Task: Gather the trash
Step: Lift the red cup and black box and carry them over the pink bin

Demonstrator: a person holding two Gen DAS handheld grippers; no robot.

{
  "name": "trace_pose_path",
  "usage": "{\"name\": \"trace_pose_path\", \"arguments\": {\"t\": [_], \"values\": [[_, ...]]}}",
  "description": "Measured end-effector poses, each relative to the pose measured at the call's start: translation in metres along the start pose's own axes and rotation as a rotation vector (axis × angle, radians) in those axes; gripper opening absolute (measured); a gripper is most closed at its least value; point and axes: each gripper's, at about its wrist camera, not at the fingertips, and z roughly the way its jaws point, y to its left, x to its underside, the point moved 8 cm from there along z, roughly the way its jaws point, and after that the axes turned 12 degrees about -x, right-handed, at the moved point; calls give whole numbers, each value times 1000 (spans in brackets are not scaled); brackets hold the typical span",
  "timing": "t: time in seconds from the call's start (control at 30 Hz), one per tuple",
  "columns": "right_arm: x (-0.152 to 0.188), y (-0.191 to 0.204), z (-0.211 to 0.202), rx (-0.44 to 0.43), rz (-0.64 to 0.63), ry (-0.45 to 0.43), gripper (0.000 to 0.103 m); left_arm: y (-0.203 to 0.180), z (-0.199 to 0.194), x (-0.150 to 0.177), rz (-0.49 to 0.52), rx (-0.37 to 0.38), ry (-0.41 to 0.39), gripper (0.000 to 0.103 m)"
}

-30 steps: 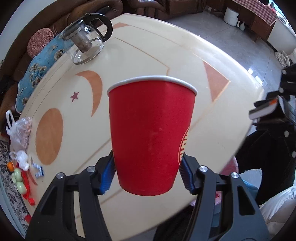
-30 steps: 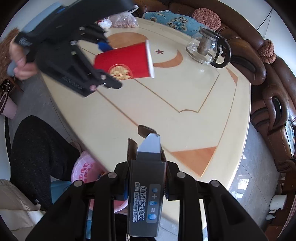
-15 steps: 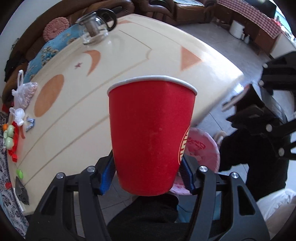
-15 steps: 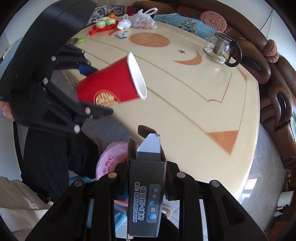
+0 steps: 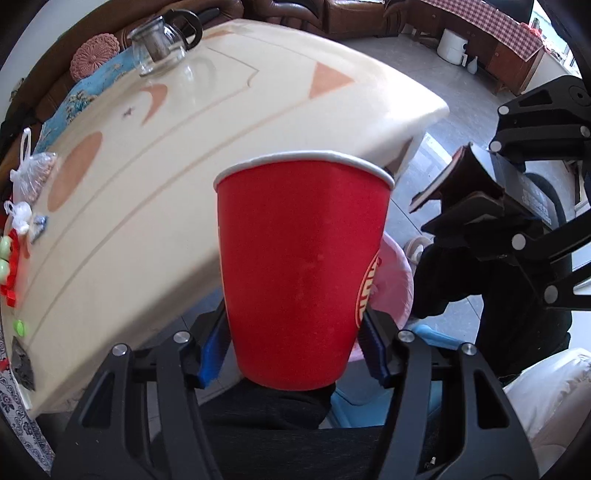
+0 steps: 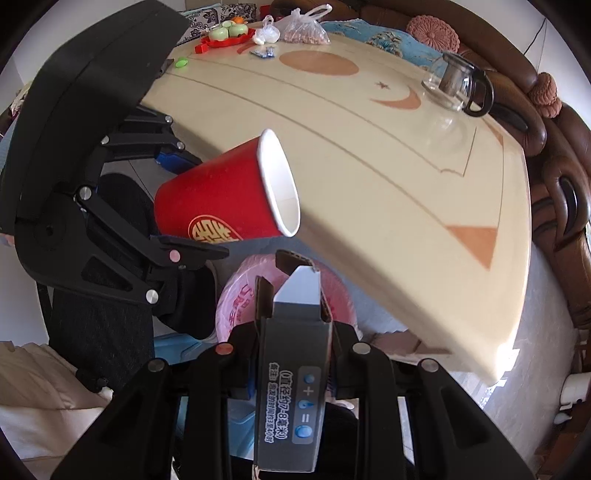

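My left gripper is shut on a red paper cup, held in the air beyond the table's near edge; the cup also shows in the right wrist view, tilted with its mouth toward the table. My right gripper is shut on a dark grey cardboard box with an open flap, which also shows in the left wrist view. A bin lined with a pink bag stands on the floor below both, and part of it shows beside the cup in the left wrist view.
The cream table carries a glass teapot, a plastic bag of nuts, a red tray with green fruit and small wrappers. A brown sofa runs behind. A person's dark-trousered legs are below.
Both grippers have moved off the tabletop toward its near edge and lower. The pink-lined bin has come into view under the cup and the box.
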Motion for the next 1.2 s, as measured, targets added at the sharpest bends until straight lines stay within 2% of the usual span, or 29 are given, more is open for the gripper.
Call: {"name": "trace_pose_path", "arguments": {"t": [0.33, 0.47, 0.63, 0.83, 1.0, 1.2], "values": [[33, -7, 40, -73, 99, 23, 26, -36, 49, 35, -39, 85, 72, 60], [40, -14, 54, -71, 121, 21, 26, -45, 75, 46, -67, 112, 109, 60], [47, -25, 75, -83, 161, 17, 26, -54, 110, 55, -100, 115, 144, 60], [52, -46, 108, -66, 241, -29, 26, -63, 149, 57, -179, 160, 193, 60], [56, -72, 141, -73, 350, -68, 26, -62, 179, 53, -288, 169, 236, 60], [68, -93, 172, -60, 425, -78, 26, -62, 201, 61, -333, 171, 288, 60]]}}
